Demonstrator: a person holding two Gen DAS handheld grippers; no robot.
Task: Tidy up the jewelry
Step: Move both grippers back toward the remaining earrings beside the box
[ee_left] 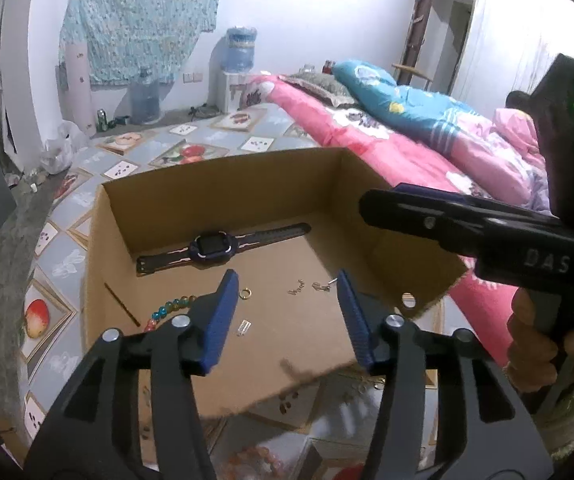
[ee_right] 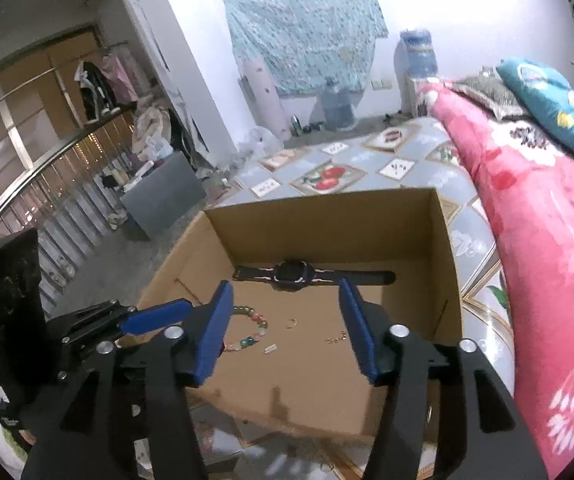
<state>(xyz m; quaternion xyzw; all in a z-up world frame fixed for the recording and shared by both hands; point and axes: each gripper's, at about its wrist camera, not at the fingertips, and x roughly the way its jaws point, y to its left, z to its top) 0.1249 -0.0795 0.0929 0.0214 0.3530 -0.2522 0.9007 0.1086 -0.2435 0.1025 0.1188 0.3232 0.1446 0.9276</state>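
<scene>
Both grippers are hovering over an open cardboard box [ee_left: 223, 196], each with its blue pads apart and nothing between them; the left gripper [ee_left: 287, 322] is sitting low in the centre of its own view, the right gripper [ee_right: 287, 330] likewise in its view; no earlier picture is given. The box is holding the jewelry: a dark wristwatch [ee_left: 217, 246] is lying flat along the far wall, in the middle of the frame; a beaded bracelet [ee_left: 171, 308] in green and pink beads is lying left of centre, partly hidden behind the left gripper's left pad; a small gold ring [ee_left: 244, 293] is lying just beside that pad's tip; small gold pieces [ee_left: 307, 288], too fine to tell apart, are lying near the right pad; a tiny pale clasp-like piece [ee_left: 243, 327] is lying nearer the camera. In the left view the right gripper's black body is crossing the right edge of the frame, covering the box's near right corner, a hand [ee_left: 543, 344] gripping its handle. The box is resting on a fruit-patterned mat [ee_left: 191, 152]; a pink quilt [ee_right: 527, 216] is lying along the right; water jugs [ee_left: 241, 50] are standing by the white back wall, under a hanging teal cloth [ee_right: 303, 28] at the upper middle.
</scene>
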